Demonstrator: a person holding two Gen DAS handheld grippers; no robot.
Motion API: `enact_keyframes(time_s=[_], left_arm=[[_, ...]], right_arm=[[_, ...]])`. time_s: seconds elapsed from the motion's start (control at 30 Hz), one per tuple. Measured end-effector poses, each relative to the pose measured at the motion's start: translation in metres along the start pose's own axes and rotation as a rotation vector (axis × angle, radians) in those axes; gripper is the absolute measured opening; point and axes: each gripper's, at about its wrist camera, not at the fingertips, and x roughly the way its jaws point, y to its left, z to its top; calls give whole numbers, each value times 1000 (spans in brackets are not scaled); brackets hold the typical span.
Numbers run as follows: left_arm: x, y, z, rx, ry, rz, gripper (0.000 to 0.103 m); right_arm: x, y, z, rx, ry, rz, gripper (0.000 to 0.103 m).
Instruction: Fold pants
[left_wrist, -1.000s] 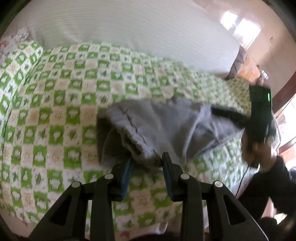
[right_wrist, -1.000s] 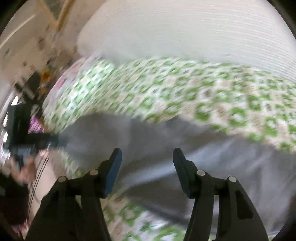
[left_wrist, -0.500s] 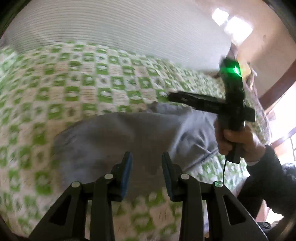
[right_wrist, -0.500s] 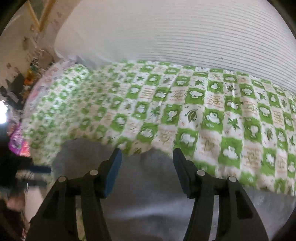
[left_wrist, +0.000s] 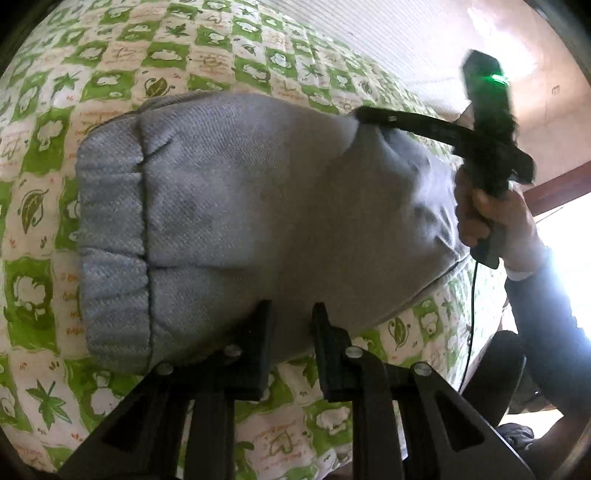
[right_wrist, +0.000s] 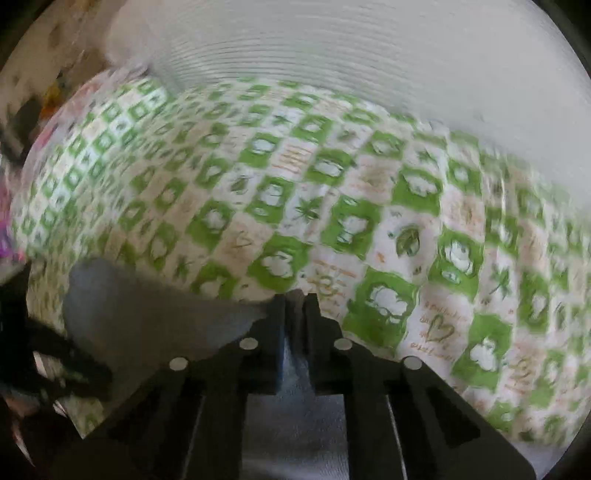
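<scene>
The grey pants (left_wrist: 258, 206) lie bunched on the green checked quilt (left_wrist: 122, 81), ribbed waistband to the left of the left gripper (left_wrist: 291, 325). That gripper's jaws are closing, narrow gap, with the pants' near edge between the fingertips. The right gripper (right_wrist: 294, 306) is closing too, nearly together, pinching a fold of grey cloth; beyond its fingers lies bare quilt, then a white ribbed cover (right_wrist: 369, 55). Right of the left fingers, a hand (left_wrist: 491, 221) grips the other tool over the pants' far corner.
</scene>
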Motion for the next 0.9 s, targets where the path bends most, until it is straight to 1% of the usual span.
enact_keyframes(time_s=[0.03,0.1,0.13,0.2,0.27,0.3,0.33,0.4,0.43,0.5,0.53,0.57,0.6,0.63,0.7,0.73,0.77,0.8,0.87,0.9], left_arm=[[0,-1,-1,5,4,11,19],[-4,-2,-3,8,9,25,19],[-7,-3,-3,9,12,32,19],[-12,-6,-1,-2,12,42,20],[-24,-16,6,5,-27,14,20],[-26,-18,9,13,-40,10,20],[-28,-24,12,27,-52,14,20],[-26,-31,18,45,-58,35,20],[-21,-34,20,47,-54,48,21],[-7,-31,18,35,-17,79,21],[2,-26,15,24,19,87,21],[10,-23,13,17,46,95,20],[13,-19,7,16,51,85,20],[10,-17,2,11,41,70,20],[2,-19,-1,-2,39,73,20],[-1,-25,2,5,32,84,21],[-4,-35,5,24,24,79,21],[-4,-49,8,44,17,62,21],[0,-79,14,89,6,45,21],[5,-95,18,118,1,33,21]], right_arm=[[3,-5,-1,24,-4,23,11],[-11,-9,-3,57,-30,59,14],[-27,-9,-7,76,-55,66,15],[-58,-8,-19,70,-99,62,18],[-87,-3,-38,50,-133,116,18],[-97,1,-52,37,-125,150,18],[-99,7,-60,28,-115,151,18],[-103,13,-87,6,-81,116,18],[-103,8,-101,7,-54,80,18],[-94,6,-120,22,12,30,18],[-89,2,-133,31,64,14,18],[-91,-2,-149,40,69,29,18],[-101,-5,-161,50,35,51,18],[-106,-7,-166,60,46,69,18],[-122,-11,-169,68,35,79,18],[-134,-15,-168,77,-6,55,18],[-142,-17,-165,84,-47,31,18],[-153,-26,-159,104,-94,9,18],[-161,-42,-150,146,-126,-5,18],[-160,-51,-144,170,-141,-27,18]])
